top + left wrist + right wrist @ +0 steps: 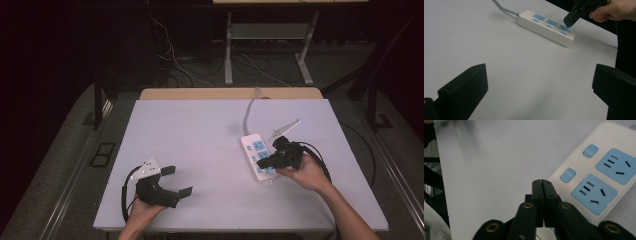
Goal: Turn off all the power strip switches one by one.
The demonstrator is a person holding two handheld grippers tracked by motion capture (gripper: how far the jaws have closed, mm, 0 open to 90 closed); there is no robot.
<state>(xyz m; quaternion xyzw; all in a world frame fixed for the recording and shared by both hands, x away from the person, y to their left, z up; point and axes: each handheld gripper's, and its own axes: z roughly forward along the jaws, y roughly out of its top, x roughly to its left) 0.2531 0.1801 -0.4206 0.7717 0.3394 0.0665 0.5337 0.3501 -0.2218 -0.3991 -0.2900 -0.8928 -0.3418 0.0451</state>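
My right gripper [541, 181], jaws pressed together on nothing, hangs over the power strip [258, 156] at the table's right; pushing off-centre could miss the switch [568, 175] or slide the strip.

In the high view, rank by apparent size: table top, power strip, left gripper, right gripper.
1. Table top, by far the largest.
2. Left gripper, jaws spread wide.
3. Power strip and right gripper: look alike; the closed gripper overlaps the strip, so I won't rank them.
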